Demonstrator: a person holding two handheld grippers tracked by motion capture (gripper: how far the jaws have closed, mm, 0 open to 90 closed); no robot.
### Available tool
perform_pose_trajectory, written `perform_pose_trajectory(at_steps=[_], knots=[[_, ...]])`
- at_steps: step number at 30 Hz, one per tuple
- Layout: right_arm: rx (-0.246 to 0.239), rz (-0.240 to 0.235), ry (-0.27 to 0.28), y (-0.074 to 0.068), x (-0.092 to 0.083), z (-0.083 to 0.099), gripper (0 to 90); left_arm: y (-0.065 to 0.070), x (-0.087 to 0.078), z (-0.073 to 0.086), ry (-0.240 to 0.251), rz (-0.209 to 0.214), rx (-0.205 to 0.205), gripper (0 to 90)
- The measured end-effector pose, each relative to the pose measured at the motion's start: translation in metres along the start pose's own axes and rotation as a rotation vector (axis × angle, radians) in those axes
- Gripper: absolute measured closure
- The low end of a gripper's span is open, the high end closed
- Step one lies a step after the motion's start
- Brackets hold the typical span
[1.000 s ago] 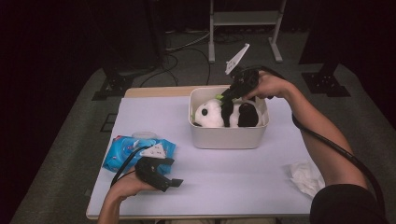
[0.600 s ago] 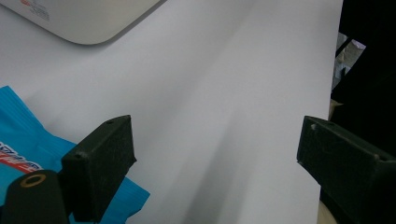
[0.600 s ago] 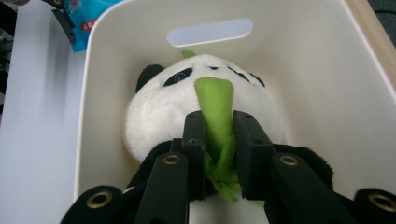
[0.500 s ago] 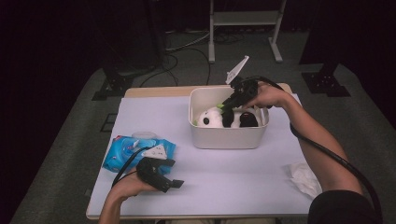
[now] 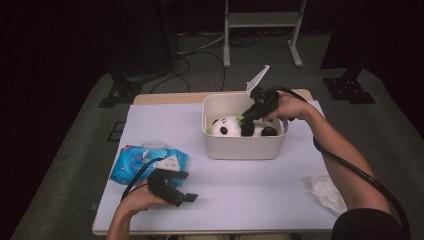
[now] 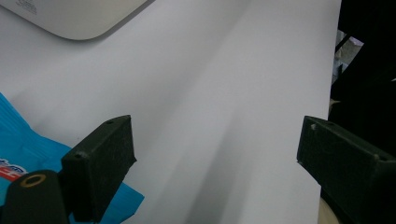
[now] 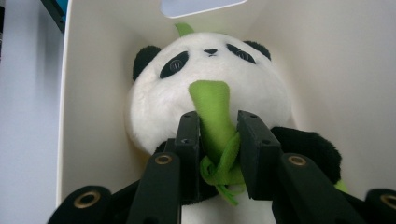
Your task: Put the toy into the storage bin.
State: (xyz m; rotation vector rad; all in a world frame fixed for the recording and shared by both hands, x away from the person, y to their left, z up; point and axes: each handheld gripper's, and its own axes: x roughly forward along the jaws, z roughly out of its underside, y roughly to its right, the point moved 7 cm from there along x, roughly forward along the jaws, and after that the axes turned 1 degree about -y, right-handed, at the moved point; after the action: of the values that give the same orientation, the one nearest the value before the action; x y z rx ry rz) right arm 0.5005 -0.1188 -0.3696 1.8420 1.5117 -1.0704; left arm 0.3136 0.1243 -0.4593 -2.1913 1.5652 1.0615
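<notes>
At the far left of the counter [image 5: 150, 125], covered in pale sheeting, lies a blue pack of wipes [image 5: 145, 162]; just beside it, near the front edge, the person's left hand rests with the left tongs [image 5: 189, 198], whose jaws stand wide apart with nothing between them; in the left gripper view the same left tongs [image 6: 215, 154] point over bare sheeting, with a corner of the blue pack beneath one jaw; this hand lies in the same place as a second ago.

Toward the middle stands a cream bin [image 5: 242, 150], and inside it lies a toy panda [image 5: 225, 127]; compared with a second ago the toy now sits lower in the bin, lying on its side with its head toward the left wall, and the right hand has come down with it.

Further right, the right tongs [image 5: 245, 117] reach down over the bin's far rim; in the right gripper view the right tongs [image 7: 215, 140] are closed narrowly on the green leaf [image 7: 212, 116] sewn at the panda's [image 7: 205, 88] chest; the panda's back appears to rest on the bin floor.

That drop suggests the toy is being laid into the bin, and the placing looks nearly complete; releasing the leaf seems the likely remaining step.

At the far right edge of the counter lies a crumpled white tissue [image 5: 327, 192], untouched.
</notes>
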Motion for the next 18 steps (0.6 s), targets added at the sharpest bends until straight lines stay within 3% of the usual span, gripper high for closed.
perform_pose_trajectory(at_steps=[18], knots=[[0.018,0.01,0.025,-0.0045,-0.01,0.0074,64.5,0.002,-0.0019,-0.0007,0.006,0.0,0.008,10.6]])
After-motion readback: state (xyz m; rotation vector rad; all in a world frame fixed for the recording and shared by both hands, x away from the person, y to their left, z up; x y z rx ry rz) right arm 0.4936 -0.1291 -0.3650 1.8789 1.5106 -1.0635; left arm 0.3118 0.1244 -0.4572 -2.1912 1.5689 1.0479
